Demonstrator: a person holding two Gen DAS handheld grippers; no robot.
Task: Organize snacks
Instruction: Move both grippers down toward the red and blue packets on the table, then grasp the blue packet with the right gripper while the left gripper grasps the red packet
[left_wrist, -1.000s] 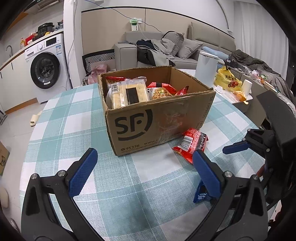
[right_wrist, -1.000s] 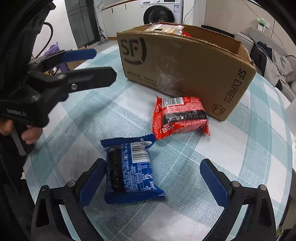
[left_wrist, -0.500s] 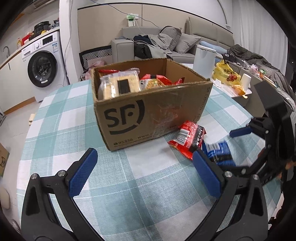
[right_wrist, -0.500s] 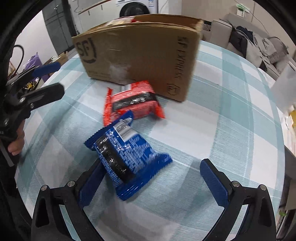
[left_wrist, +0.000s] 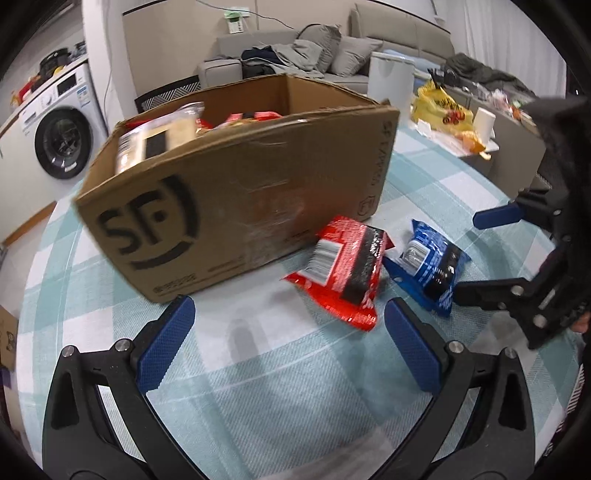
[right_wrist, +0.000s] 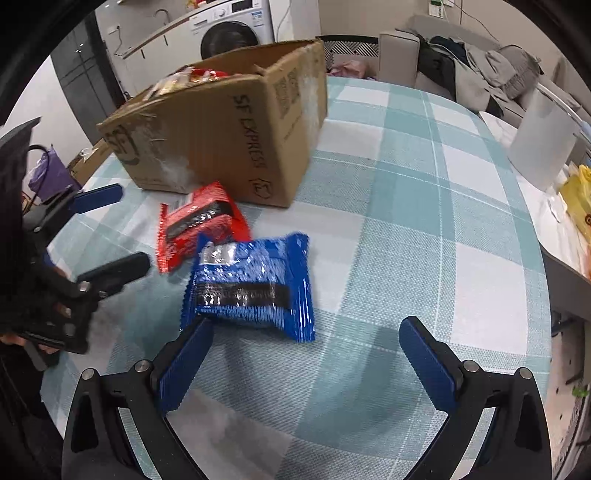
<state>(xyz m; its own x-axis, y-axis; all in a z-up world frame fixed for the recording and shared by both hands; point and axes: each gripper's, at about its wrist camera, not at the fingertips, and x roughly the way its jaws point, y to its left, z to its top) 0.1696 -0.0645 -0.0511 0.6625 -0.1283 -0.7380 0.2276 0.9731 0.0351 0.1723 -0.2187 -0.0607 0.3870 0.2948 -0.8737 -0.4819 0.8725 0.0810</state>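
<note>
A brown SF Express cardboard box (left_wrist: 236, 184) (right_wrist: 221, 136) stands on the checked tablecloth with several snack packs inside. In front of it lie a red snack pack (left_wrist: 343, 269) (right_wrist: 195, 225) and a blue snack pack (left_wrist: 432, 266) (right_wrist: 255, 284), side by side. My left gripper (left_wrist: 288, 343) is open just short of the red pack, nothing between its fingers. My right gripper (right_wrist: 306, 362) is open just short of the blue pack, its left pad close to the pack's corner. Each gripper also shows in the other's view: the right gripper (left_wrist: 480, 254) and the left gripper (right_wrist: 114, 232).
The round table (right_wrist: 424, 206) carries a teal and white checked cloth. Behind it are a washing machine (left_wrist: 62, 136), a grey sofa with clothes (left_wrist: 295, 55), a white bin (left_wrist: 391, 81) and a side table with a yellow bag (left_wrist: 443, 110).
Both grippers moved lower and closer to the packs. The right wrist view swung around the box's corner, and the blue pack now lies squarely ahead of it. Both stay open.
</note>
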